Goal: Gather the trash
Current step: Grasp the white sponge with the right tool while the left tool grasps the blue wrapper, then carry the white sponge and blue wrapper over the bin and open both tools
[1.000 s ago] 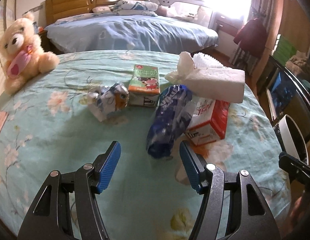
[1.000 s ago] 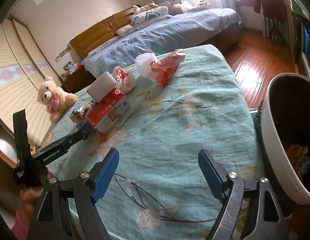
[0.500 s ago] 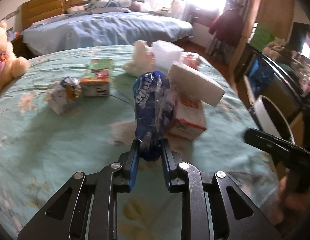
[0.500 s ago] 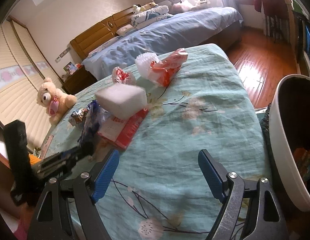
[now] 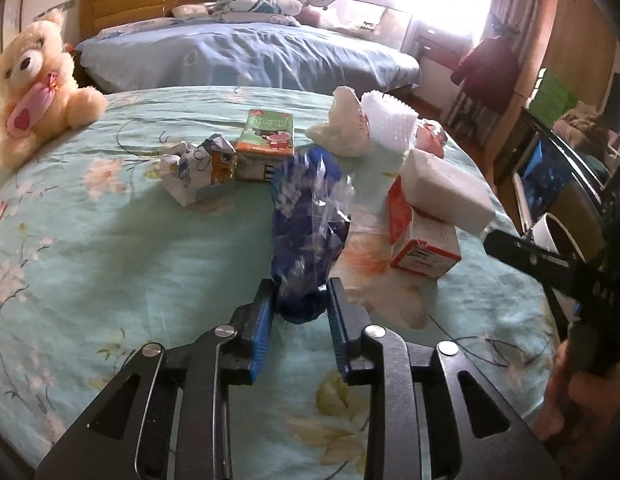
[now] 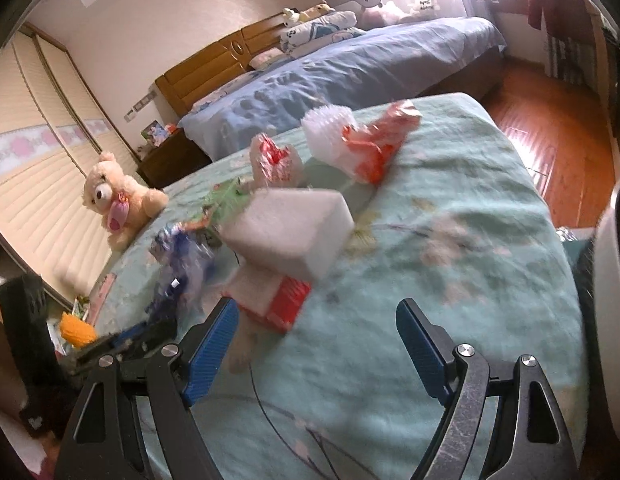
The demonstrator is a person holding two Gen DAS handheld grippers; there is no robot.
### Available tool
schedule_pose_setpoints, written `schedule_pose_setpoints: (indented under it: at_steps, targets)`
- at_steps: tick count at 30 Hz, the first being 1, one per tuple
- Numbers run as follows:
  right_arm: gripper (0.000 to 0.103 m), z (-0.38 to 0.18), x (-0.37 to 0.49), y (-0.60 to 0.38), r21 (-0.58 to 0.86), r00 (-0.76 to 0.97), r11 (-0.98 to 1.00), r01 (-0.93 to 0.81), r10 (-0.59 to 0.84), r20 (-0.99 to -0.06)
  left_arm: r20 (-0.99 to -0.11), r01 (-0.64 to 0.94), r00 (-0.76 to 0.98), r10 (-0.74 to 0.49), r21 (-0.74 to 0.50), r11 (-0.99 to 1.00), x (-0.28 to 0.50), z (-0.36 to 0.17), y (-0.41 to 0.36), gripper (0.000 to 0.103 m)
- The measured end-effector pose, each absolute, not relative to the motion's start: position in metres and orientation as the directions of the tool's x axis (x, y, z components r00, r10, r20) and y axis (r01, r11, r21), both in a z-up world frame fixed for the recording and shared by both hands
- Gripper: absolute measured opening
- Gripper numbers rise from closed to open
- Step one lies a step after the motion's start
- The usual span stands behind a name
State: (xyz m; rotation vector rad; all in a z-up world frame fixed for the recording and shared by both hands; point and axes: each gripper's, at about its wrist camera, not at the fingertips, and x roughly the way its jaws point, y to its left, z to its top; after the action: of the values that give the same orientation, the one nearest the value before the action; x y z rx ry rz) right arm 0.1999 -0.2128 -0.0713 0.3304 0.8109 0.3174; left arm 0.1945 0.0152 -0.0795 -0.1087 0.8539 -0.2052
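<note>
1. We see the blue plastic wrapper standing up from the middle of the table, its lower end pinched between the blue pads of the left gripper, whose jaws are nearly closed on it
2. Just to the right of the wrapper we find a red and white carton on the cloth, with a white foam block resting tilted on top of it
3. Behind the wrapper, toward the table's far edge, a green carton lies beside a crumpled printed carton; a white crumpled bag, a white foam net and a red wrapper sit farther right along that edge
4. In the right wrist view, which is blurred, we see the right gripper with its jaws spread wide and nothing between them, above the cloth near the table's right edge, the carton and foam block just ahead of its left finger
5. We make out the white rim of a bin off the table's right edge
6. A teddy bear sits at the table's far left edge, and a bed with blue bedding stands beyond the table
</note>
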Motion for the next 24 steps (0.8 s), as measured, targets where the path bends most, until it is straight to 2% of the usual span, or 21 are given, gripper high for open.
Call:
schedule_pose_setpoints:
  at_steps: [3, 7, 9, 10, 11, 16, 24]
  targets:
    - [0.083, -0.069, 0.21, -0.21, 0.406, 0.656, 0.901, -0.15, 0.398, -0.641, -0.733, 0.136, 0.647, -0.212, -0.163, 0.977, 0.196, -0.078, 0.014, 0.043]
    - [0.082, -0.067, 0.224, -0.204, 0.4, 0.663, 0.903, -0.157, 0.396, -0.635, -0.723, 0.15, 0.659, -0.205, -0.142, 0.979, 0.2, -0.077, 0.008, 0.045]
    - [0.076, -0.067, 0.228, -0.2, 0.38, 0.669, 0.91, -0.164, 0.386, -0.635, -0.727, 0.15, 0.656, -0.205, -0.14, 0.979, 0.203, -0.078, 0.006, 0.045]
    - [0.058, -0.066, 0.229, -0.199, 0.372, 0.672, 0.913, -0.169, 0.383, -0.634, -0.731, 0.148, 0.651, -0.205, -0.143, 0.979, 0.205, -0.08, 0.006, 0.042]
    - [0.055, -0.066, 0.229, -0.197, 0.36, 0.671, 0.916, -0.175, 0.378, -0.637, -0.734, 0.146, 0.648, -0.206, -0.146, 0.978, 0.206, -0.081, 0.006, 0.031]
    - [0.053, -0.063, 0.217, -0.199, 0.333, 0.685, 0.923, -0.192, 0.369, -0.629, -0.731, 0.142, 0.648, -0.212, -0.157, 0.977, 0.204, -0.08, 0.005, 0.026]
    - [0.053, -0.061, 0.192, -0.231, 0.365, 0.694, 0.919, -0.146, 0.358, -0.624, -0.705, 0.2, 0.66, -0.261, -0.17, 0.965, 0.193, -0.063, -0.016, 0.026]
